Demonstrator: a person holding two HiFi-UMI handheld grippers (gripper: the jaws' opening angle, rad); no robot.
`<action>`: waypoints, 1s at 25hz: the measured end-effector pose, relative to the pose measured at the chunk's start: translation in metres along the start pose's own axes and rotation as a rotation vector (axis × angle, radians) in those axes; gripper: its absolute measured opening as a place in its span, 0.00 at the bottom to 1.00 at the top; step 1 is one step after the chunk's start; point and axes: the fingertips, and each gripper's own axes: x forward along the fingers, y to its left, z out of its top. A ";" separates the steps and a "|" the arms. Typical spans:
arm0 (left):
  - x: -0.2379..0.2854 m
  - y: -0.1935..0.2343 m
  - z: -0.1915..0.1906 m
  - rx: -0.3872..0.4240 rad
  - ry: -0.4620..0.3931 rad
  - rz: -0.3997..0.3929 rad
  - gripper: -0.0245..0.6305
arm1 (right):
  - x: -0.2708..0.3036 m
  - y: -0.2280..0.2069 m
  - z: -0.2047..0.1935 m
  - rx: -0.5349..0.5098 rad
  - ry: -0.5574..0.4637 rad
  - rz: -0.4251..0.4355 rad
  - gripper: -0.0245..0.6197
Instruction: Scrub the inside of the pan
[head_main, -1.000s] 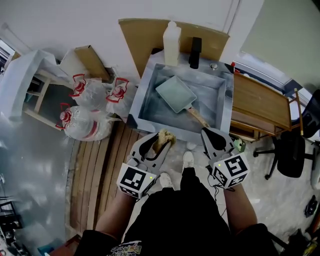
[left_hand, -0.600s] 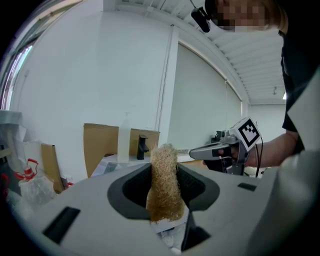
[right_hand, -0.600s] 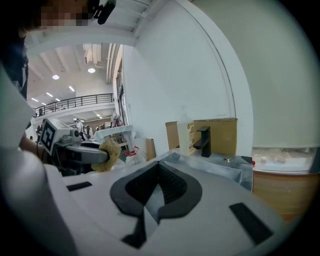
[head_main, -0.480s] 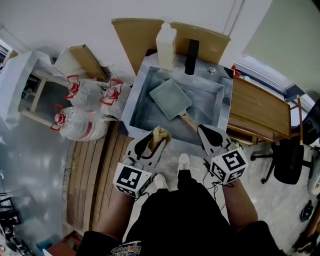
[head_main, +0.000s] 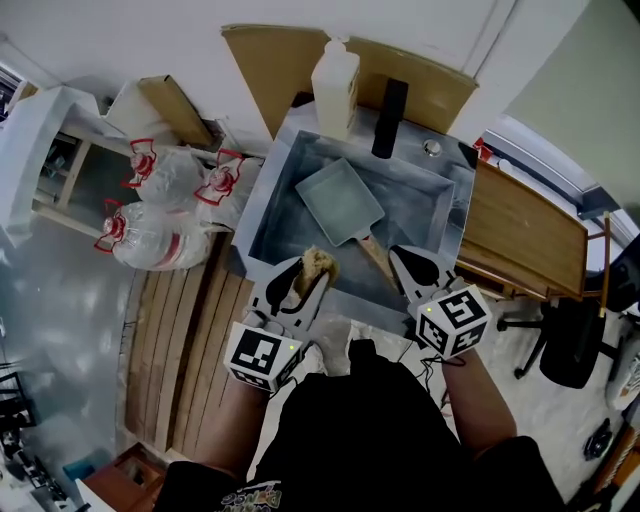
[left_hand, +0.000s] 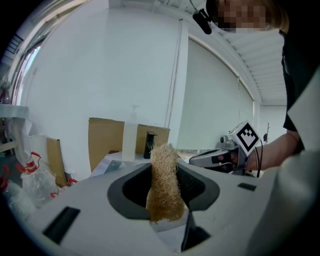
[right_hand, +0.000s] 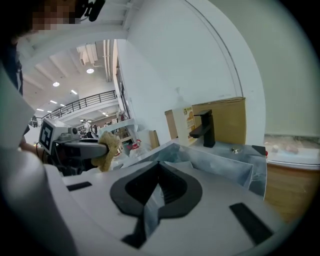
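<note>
A pale green rectangular pan (head_main: 340, 202) lies in the steel sink (head_main: 283, 172), its wooden handle (head_main: 374, 259) pointing toward me. My left gripper (head_main: 312, 270) hovers over the sink's near edge, shut on a tan fibrous scrubber (head_main: 319, 264); the scrubber (left_hand: 164, 182) stands up between its jaws in the left gripper view. My right gripper (head_main: 403, 260) is shut with nothing in it, just right of the handle's end. The right gripper view shows its jaws (right_hand: 159, 167) meeting, with the sink (right_hand: 220, 165) beyond and the left gripper's scrubber (right_hand: 111, 147) at the left.
A white soap bottle (head_main: 335, 78) and a black faucet (head_main: 388, 105) stand behind the sink against cardboard (head_main: 425, 75). Tied plastic bags (head_main: 160, 215) lie at the left. A wooden table (head_main: 520, 235) adjoins the sink on the right. An office chair (head_main: 575, 340) stands further right.
Both grippers have advanced toward the sink: the left with the scrubber now reaches over its near edge, and the right has come up beside the pan handle.
</note>
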 end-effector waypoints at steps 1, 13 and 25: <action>0.003 0.002 0.000 -0.003 0.001 0.008 0.26 | 0.004 -0.004 -0.001 0.006 0.008 0.006 0.05; 0.028 0.014 0.002 -0.025 0.022 0.081 0.26 | 0.050 -0.032 -0.035 0.082 0.170 0.085 0.10; 0.031 0.016 0.005 -0.015 0.057 0.151 0.26 | 0.085 -0.042 -0.095 0.171 0.369 0.127 0.28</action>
